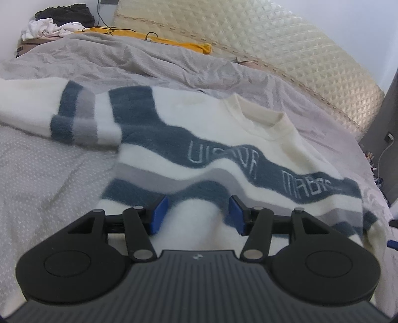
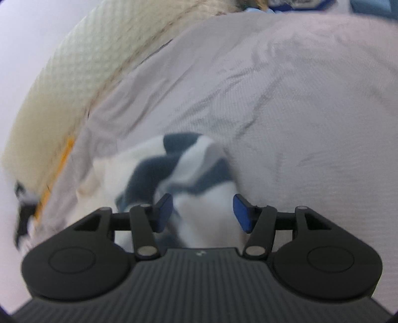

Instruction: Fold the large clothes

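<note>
Through my left wrist camera, my left gripper [image 1: 196,215] has its blue pads spread apart over the white hem of the striped sweater [image 1: 199,139], which lies face-up on the grey bedcover [image 1: 49,174]. Through my right wrist camera, blurred, my right gripper [image 2: 202,213] is also spread apart, with a bunched sweater sleeve [image 2: 179,169] between and ahead of its pads on the bedcover.

Grey bedspread [image 1: 62,174], quilted cream mattress [image 1: 286,49], yellow cloth [image 1: 174,43], clothes pile [image 1: 59,22]
</note>
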{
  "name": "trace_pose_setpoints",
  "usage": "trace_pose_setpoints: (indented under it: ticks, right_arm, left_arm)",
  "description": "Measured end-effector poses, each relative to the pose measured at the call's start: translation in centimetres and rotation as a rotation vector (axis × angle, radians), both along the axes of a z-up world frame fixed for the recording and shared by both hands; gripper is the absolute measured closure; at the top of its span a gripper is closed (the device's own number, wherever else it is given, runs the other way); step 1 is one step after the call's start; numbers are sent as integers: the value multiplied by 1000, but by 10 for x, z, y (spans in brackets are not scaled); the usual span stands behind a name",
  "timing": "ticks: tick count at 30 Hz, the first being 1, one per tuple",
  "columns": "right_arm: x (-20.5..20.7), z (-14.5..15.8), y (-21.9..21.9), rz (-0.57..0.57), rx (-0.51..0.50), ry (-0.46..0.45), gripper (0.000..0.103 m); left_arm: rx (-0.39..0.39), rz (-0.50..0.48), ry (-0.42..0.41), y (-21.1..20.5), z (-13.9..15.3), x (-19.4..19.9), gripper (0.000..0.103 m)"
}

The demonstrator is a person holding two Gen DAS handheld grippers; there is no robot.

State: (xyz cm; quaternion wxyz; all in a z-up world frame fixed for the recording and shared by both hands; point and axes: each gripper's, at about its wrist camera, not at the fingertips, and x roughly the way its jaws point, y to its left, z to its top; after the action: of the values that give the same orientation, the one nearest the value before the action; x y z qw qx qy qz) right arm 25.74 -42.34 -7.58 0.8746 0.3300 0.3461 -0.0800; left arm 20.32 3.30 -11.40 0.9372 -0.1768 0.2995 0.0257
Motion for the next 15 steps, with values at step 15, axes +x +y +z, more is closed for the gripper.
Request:
trace_pose_setpoints:
  ticks: [15]
  right_arm:
    - [-28, -29, 73, 106, -274, 127, 39]
  left_arm:
    - [26, -47, -40, -23, 23, -50, 42]
